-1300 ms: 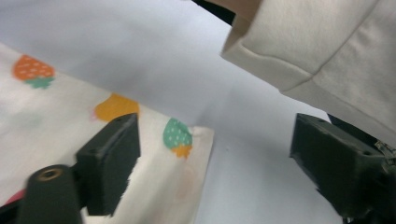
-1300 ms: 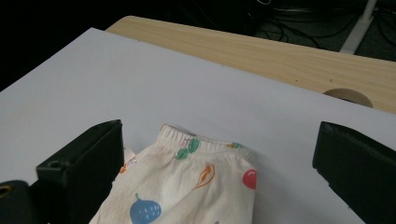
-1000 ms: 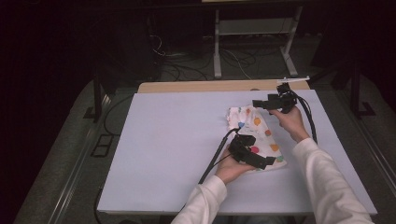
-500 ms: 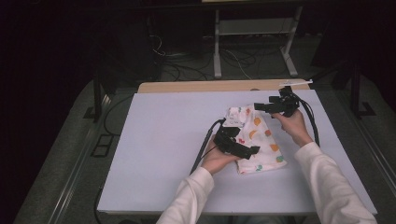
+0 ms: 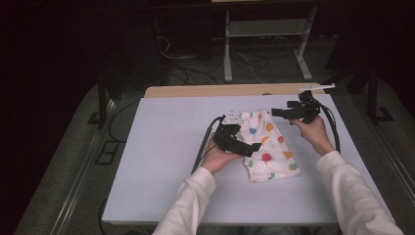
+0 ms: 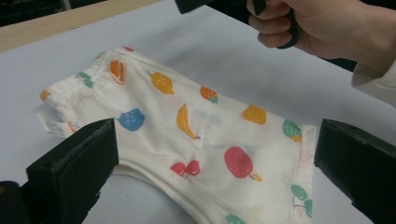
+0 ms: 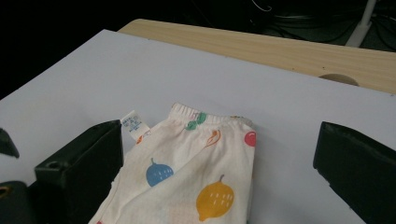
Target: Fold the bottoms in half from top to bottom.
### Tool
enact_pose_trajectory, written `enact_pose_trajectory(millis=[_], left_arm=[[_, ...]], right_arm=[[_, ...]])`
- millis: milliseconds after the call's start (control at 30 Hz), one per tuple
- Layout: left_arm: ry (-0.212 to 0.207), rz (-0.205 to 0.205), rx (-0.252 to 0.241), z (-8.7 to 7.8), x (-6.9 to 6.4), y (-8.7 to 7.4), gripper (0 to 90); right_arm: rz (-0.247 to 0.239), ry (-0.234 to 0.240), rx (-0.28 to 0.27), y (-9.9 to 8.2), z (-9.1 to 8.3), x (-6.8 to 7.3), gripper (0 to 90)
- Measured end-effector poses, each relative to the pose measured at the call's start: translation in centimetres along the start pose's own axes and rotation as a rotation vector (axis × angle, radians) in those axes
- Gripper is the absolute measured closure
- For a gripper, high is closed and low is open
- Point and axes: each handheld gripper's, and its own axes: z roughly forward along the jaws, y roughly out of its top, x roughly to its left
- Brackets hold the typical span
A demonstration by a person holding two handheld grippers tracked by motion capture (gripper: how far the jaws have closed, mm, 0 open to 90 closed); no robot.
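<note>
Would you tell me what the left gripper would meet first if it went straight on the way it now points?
Most likely the fruit-print garment, lying between the open jaws of the left gripper; depth is hard to judge.

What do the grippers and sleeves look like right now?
Both grippers, left and right, are black with blocky, square-ended jaws. A black cable trails from the left one, another from the right. A pale plate tops the right gripper. The sleeves are white.

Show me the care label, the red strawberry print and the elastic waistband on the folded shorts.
care label (image 7: 134, 124), right gripper view, its middle.
red strawberry print (image 6: 238, 162), left gripper view, fruit body.
elastic waistband (image 7: 205, 114), right gripper view, gathered edge.
</note>
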Motion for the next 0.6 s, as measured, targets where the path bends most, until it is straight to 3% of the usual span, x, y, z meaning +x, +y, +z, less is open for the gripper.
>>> enact_pose_trajectory(millis=[433, 600], left_arm=[[0.037, -0.001, 0.016, -1.1, 2.6, 1.5, 0.0], [0.03, -0.007, 0.041, -0.9, 3.3, 1.5, 0.0]], right_arm=[[0.001, -0.004, 0.011, 0.0, -0.4, -0.4, 1.1], [0.004, 0.003, 0.012, 0.1, -0.6, -0.6, 1.2]])
